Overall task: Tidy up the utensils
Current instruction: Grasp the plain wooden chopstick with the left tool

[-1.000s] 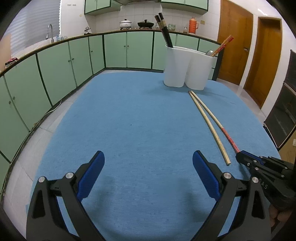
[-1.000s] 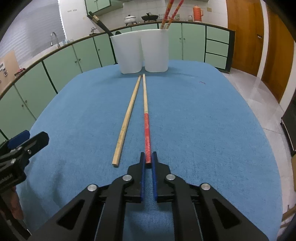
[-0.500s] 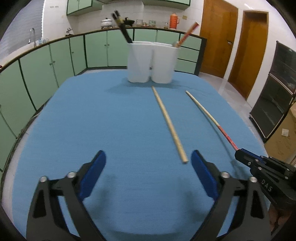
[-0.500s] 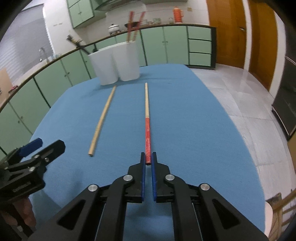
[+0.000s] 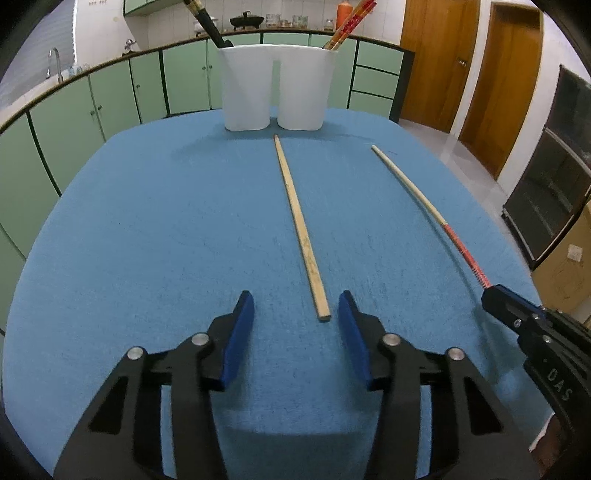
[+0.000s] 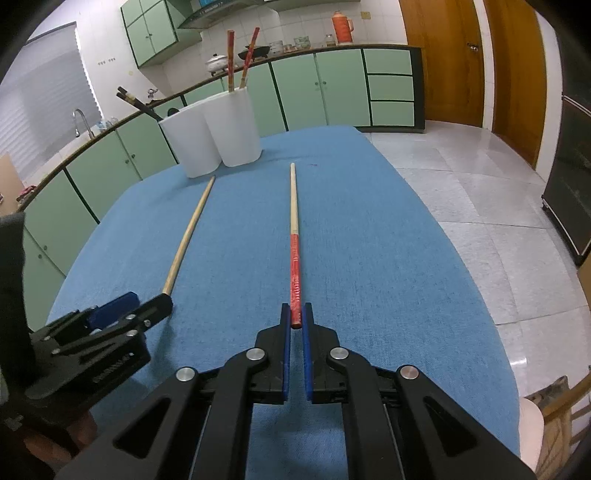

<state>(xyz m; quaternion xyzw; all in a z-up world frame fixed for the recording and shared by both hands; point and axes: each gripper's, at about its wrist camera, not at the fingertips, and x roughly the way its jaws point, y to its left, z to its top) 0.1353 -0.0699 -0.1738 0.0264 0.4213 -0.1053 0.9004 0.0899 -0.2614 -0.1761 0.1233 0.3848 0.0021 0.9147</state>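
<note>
A plain wooden chopstick (image 5: pixel 300 229) lies on the blue table, pointing at the white two-cup holder (image 5: pixel 277 92). My left gripper (image 5: pixel 295 314) is open, its jaws on either side of the stick's near end, not touching. My right gripper (image 6: pixel 295 317) is shut on the red end of a red-and-wood chopstick (image 6: pixel 294 236), which also shows in the left wrist view (image 5: pixel 424 206). The holder (image 6: pixel 214 136) has black chopsticks (image 5: pixel 207 22) in its left cup and red ones (image 6: pixel 240 55) in its right. The plain stick shows in the right wrist view (image 6: pixel 188 232).
The blue table (image 5: pixel 147 221) is rounded, with its right edge (image 6: pixel 461 240) dropping to a tiled floor. Green cabinets (image 5: pixel 110 99) run behind and to the left. Wooden doors (image 5: pixel 509 81) stand at the right.
My left gripper has swung over to the plain chopstick's near end and its jaws have narrowed. My right gripper has swung the red chopstick away to the right of the plain one.
</note>
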